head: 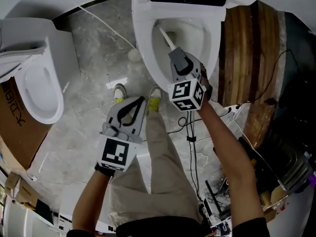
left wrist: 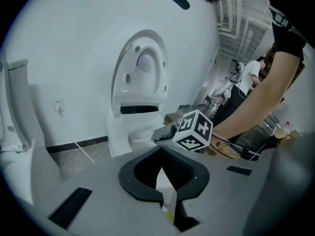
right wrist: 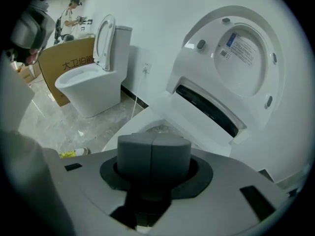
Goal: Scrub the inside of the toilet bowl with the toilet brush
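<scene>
One slim white brush [head: 166, 36] enters glossy oval bowl [head: 143, 51].

The white toilet bowl [head: 145, 48] stood open, its lid [right wrist: 246, 48] raised upright behind it. The toilet brush [head: 165, 37] showed as a thin white handle that slanted into the bowl from the right gripper [head: 176, 52], whose jaws were closed on it. Its head could not be made out.

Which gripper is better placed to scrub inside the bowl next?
Right. The right gripper is shut on the brush, whose handle reaches into the toilet bowl. The left gripper is shut on nothing, over the floor.
</scene>
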A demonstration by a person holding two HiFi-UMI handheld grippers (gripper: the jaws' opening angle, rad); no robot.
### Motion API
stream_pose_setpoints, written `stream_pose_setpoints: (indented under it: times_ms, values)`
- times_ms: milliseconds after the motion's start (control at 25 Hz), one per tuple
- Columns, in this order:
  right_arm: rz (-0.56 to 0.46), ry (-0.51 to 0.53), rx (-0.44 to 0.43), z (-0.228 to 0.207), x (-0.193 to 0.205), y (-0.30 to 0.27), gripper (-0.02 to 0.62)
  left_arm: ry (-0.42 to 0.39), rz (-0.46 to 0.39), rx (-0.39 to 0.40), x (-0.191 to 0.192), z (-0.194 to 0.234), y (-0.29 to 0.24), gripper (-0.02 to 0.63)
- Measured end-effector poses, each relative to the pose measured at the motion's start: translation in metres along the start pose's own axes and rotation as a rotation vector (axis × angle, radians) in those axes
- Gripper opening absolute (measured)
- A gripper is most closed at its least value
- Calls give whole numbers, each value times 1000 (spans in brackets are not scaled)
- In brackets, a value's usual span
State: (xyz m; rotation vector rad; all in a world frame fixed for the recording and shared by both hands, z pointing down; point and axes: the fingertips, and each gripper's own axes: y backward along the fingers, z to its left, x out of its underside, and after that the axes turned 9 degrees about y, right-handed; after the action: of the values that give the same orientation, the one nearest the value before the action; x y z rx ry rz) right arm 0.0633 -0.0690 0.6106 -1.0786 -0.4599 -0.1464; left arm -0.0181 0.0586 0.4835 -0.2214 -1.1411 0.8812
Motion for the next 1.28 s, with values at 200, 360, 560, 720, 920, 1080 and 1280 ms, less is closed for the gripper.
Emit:
stream_pose_setpoints:
  times_ms: [200,360,560,720,920,1080,1280]
  values:
    - [35,126,76,-16,8,-2,160,4,12,21,1,-12,-4,18]
    - [44,161,77,-25,7,-4,161,-8,20,29,2,-14,-6,18]
    - [90,206,112,-43,21,-4,164,-12,30,12,6,-11,-6,18]
    - [126,171,132,-61,31,-7,164,-5,31,3,7,-8,-7,18]
    - [152,246,139,-64,38,-7,164,-11,35,10,7,-15,-12,18]
    - [203,257,157,-70,52,-4,164,-22,34,27,5,-23,-12,18]
    - [276,263,193,-81,71,4,164,-35,36,30,3,-25,-9,18]
